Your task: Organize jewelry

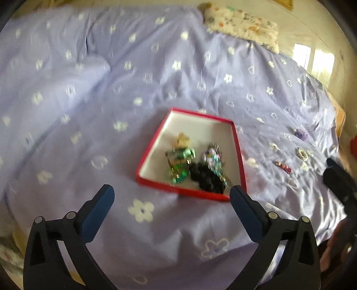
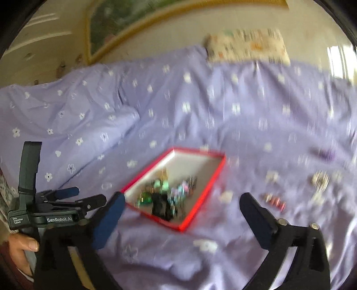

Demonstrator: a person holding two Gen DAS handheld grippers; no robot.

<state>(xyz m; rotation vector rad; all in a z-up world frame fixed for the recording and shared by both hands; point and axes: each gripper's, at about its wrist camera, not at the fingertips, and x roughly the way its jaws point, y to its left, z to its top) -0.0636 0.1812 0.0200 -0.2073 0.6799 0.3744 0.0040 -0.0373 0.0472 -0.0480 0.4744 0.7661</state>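
Note:
A shallow red box point(image 1: 149, 156) point(image 2: 202, 201) with a white inside lies on the purple bedspread. In it sit several pieces: a green beaded one point(image 1: 179, 164), a black one point(image 1: 206, 178) point(image 2: 160, 208) and a pale blue-pink one point(image 1: 213, 157). Loose on the spread to the right of the box lie a purple piece point(image 1: 301, 133) point(image 2: 326, 154), a pearl ring point(image 1: 302, 154) point(image 2: 320, 179) and a small red piece point(image 1: 283, 167) point(image 2: 275, 200). My left gripper point(image 1: 173, 194) point(image 2: 87, 196) stands open above the near edge of the box, nothing between its fingers. My right gripper point(image 2: 181, 200) is open too and empty.
The purple flowered bedspread point(image 1: 89, 100) covers the whole bed. A patterned pillow point(image 1: 243, 24) point(image 2: 245, 45) lies at the far edge. A framed picture point(image 2: 133, 20) hangs on the wall behind. A hand point(image 2: 22, 249) holds the left gripper's handle at lower left.

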